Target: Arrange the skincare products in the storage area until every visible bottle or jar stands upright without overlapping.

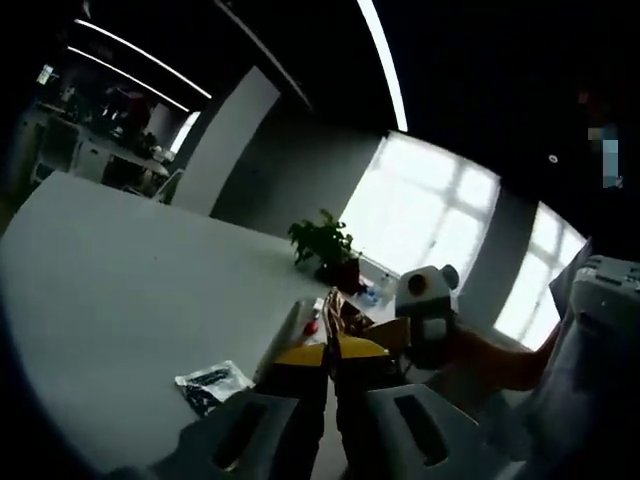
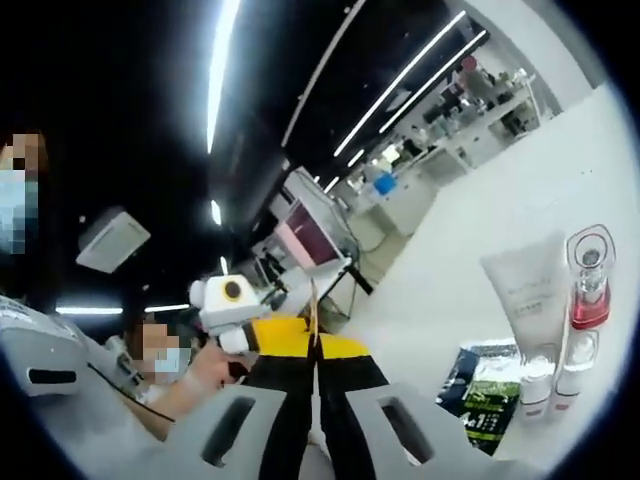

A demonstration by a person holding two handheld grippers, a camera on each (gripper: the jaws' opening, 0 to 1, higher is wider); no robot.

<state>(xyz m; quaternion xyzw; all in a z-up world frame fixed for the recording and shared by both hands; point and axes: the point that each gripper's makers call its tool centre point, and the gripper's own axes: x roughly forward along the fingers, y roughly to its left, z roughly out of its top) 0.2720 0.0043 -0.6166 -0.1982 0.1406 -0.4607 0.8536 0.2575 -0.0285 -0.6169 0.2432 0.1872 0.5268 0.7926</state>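
Note:
In the right gripper view a white tube (image 2: 527,292) and a clear bottle with red liquid (image 2: 588,285) sit side by side on the white table (image 2: 520,190) at the right edge, caps toward the bottom of the view. A green and black packet (image 2: 488,395) lies just left of them. My right gripper (image 2: 315,312) is shut and holds nothing, well left of these items. My left gripper (image 1: 333,312) is also shut, with nothing between its jaws. The left gripper's box (image 2: 232,298) shows held in a hand.
In the left gripper view a black and white sachet (image 1: 212,383) lies on the white table (image 1: 130,280). A potted plant (image 1: 325,245) and small items (image 1: 316,322) stand at its far end. The other gripper (image 1: 428,305) is held in a person's hand at the right.

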